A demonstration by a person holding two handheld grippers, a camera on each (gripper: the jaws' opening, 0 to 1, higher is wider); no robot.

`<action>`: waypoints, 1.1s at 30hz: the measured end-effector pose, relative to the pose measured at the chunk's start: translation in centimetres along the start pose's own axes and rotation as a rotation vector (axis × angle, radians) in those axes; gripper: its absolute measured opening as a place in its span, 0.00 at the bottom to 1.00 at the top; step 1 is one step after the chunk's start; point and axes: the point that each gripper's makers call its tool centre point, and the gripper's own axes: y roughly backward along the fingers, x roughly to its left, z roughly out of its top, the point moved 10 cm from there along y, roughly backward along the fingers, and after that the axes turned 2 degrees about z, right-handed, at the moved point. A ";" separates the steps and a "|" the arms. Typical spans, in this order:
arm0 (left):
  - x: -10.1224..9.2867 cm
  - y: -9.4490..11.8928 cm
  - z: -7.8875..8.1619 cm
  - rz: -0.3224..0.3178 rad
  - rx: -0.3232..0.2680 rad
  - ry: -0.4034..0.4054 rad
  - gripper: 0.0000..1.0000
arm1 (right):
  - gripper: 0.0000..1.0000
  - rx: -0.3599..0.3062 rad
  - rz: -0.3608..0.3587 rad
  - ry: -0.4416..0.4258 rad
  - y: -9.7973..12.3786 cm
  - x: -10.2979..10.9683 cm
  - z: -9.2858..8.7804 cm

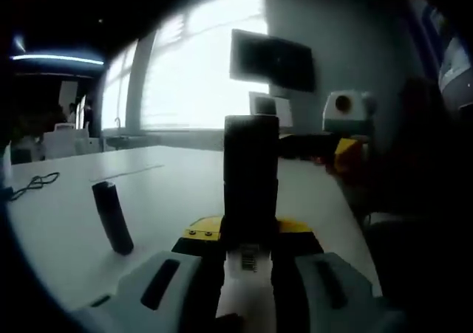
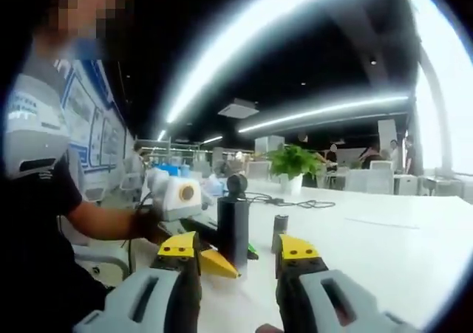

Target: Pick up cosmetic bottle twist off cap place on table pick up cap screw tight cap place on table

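A dark, square-sided cosmetic bottle (image 1: 251, 174) stands upright between the yellow-tipped jaws of my left gripper (image 1: 247, 233), which is shut on its lower part. A dark cylindrical cap (image 1: 112, 218) stands alone on the white table (image 1: 170, 193), to the left of the bottle. In the right gripper view the same bottle (image 2: 233, 226) appears ahead, held by the left gripper (image 2: 222, 259), with the cap (image 2: 279, 233) just to its right. My right gripper (image 2: 238, 248) is open, its yellow tips wide apart and short of the bottle, with nothing between them.
A person's arm (image 2: 103, 222) reaches in from the left, holding the left gripper. A black cable (image 1: 33, 184) lies at the table's far left. A wall monitor (image 1: 272, 58) hangs by bright windows. A potted plant (image 2: 294, 159) and another cable (image 2: 292, 200) sit further along the table.
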 end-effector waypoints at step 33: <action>2.8 -6.8 1.2 0.186 -0.025 0.034 0.13 | 0.32 -0.044 -0.188 -0.069 4.2 -4.3 -3.4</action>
